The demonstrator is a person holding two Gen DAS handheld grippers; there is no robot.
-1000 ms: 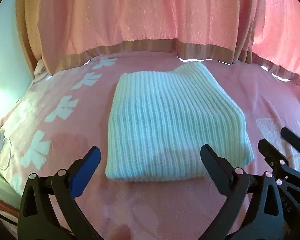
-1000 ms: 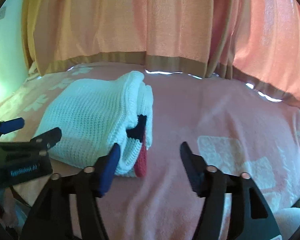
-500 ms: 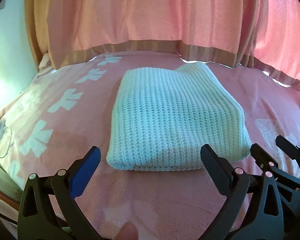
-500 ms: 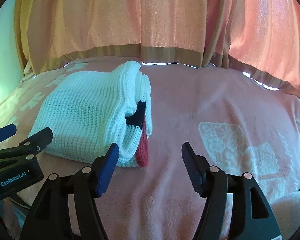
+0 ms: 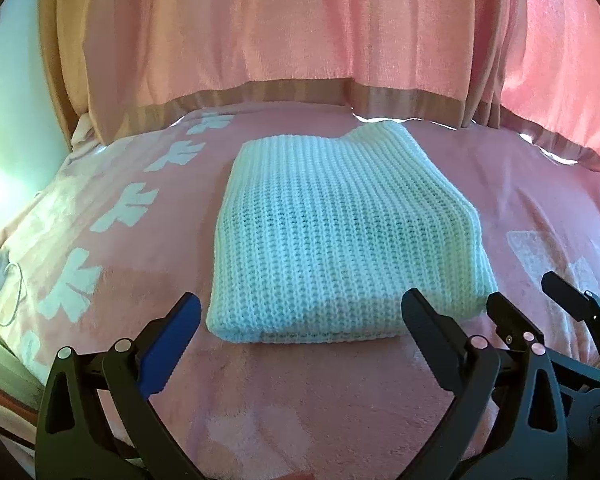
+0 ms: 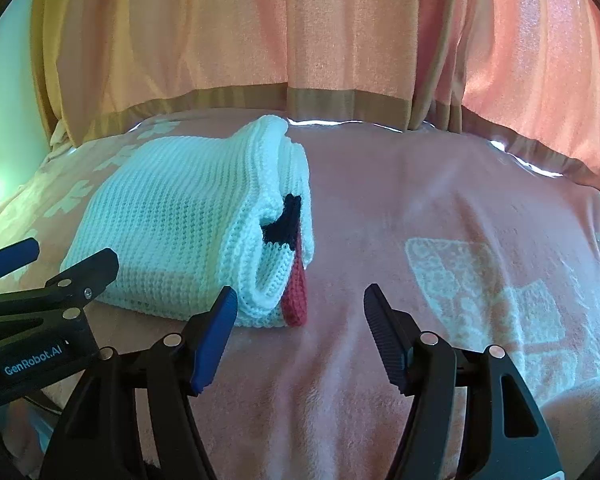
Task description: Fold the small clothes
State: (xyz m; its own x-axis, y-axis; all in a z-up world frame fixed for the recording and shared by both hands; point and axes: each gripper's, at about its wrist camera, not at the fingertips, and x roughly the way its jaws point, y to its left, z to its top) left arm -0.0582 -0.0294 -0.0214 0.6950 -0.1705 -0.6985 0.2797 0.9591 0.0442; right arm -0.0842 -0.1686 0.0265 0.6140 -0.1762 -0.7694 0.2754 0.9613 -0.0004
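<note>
My left gripper (image 5: 300,316) is black plastic with silver rivets and one blue pad; my right gripper (image 6: 300,308) looks identical.

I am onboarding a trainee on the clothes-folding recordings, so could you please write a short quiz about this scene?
1. True or false: the left tool is gripping the white knitted sweater.
2. Multiple choice: on the sweater's open right side, which colours peek out between the layers in the right wrist view? A) green and yellow B) dark navy and red C) only white
3. Fill in: the sweater lies folded on a ____ blanket.

Key:
1. False. Both the left tool and the right tool are open, short of the sweater.
2. B, the navy patch and the red strip.
3. Pink.
</note>
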